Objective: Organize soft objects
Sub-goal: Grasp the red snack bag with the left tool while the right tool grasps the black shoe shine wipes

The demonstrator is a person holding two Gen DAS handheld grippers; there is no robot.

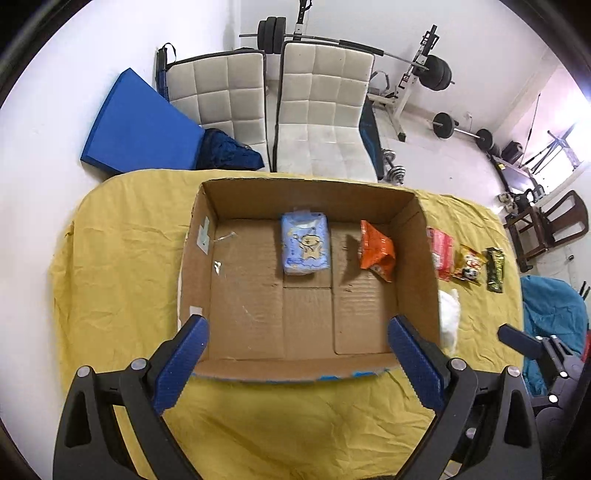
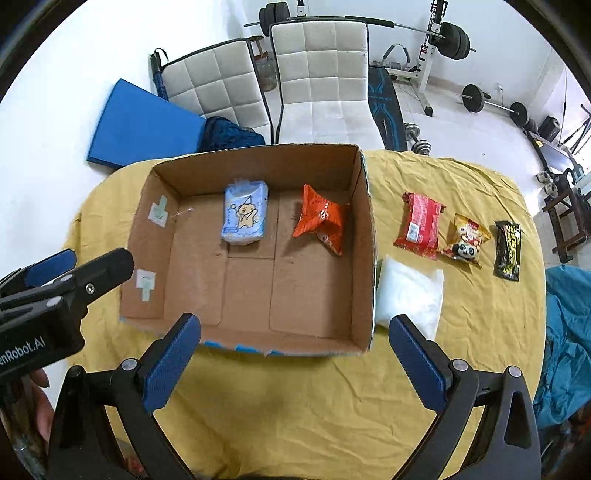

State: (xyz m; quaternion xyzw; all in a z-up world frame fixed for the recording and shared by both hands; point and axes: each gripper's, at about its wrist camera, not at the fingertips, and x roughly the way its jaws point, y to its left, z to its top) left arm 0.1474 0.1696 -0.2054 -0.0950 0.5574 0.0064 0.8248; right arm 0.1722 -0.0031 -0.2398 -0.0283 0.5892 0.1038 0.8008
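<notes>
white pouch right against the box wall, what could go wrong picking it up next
1. The white pouch lies tight against the cardboard box, so a finger of the open right gripper could catch the wall and shove the box.
2. The pouch looks smooth and limp; it may sag or slip from a pinch.
3. The left gripper hovers by the box's other side, so the two could collide over it.

We are in a home room used as a gym. A barbell rack [image 2: 439, 33] with weight plates stands at the white wall, a loaded barbell [image 2: 493, 105] and dumbbells [image 2: 419, 138] lie on the floor, and two white padded chairs [image 2: 317, 85] face a yellow-clothed table [image 2: 461, 325].
</notes>
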